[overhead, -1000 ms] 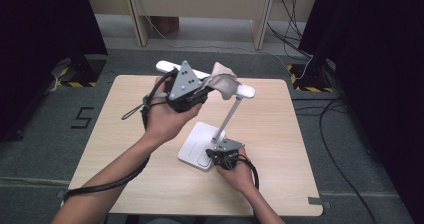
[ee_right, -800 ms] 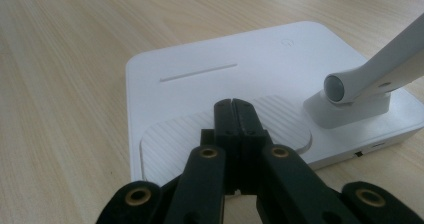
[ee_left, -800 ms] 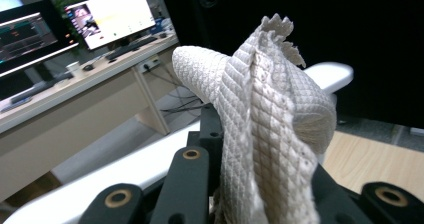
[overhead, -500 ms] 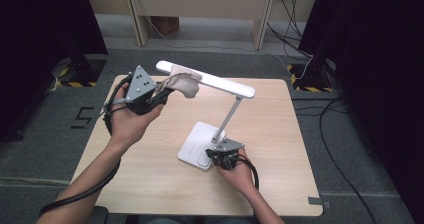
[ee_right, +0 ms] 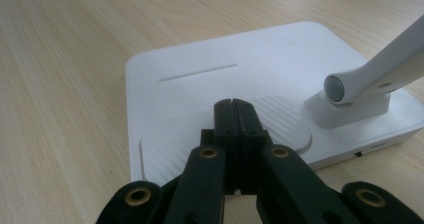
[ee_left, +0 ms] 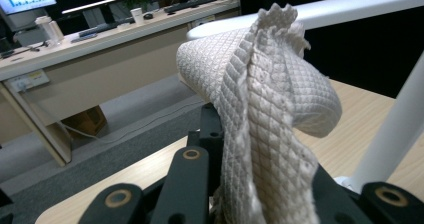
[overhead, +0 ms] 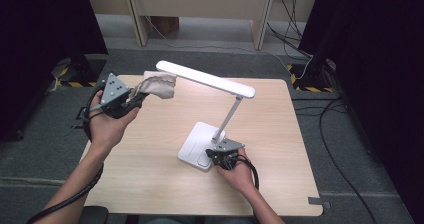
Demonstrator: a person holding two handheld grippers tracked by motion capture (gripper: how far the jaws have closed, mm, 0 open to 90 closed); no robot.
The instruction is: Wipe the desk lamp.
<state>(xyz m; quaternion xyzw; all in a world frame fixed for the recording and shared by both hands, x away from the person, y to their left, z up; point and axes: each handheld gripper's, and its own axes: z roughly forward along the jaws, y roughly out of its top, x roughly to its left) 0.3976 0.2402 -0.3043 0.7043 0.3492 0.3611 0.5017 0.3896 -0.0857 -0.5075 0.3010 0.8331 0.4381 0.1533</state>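
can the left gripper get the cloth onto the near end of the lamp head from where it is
Probably yes. The left gripper holds the cloth right beside that end of the lamp head, with nothing between them. The right gripper rests shut on the lamp base, well clear.

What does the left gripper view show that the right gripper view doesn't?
Left gripper view alone: a quilted cloth clamped in the left claw, the lamp's light bar behind it, and a desk with monitors.
Right gripper view alone: the shut right claw pressing on the lamp's white base.
Both: the lamp's arm and the wooden table.
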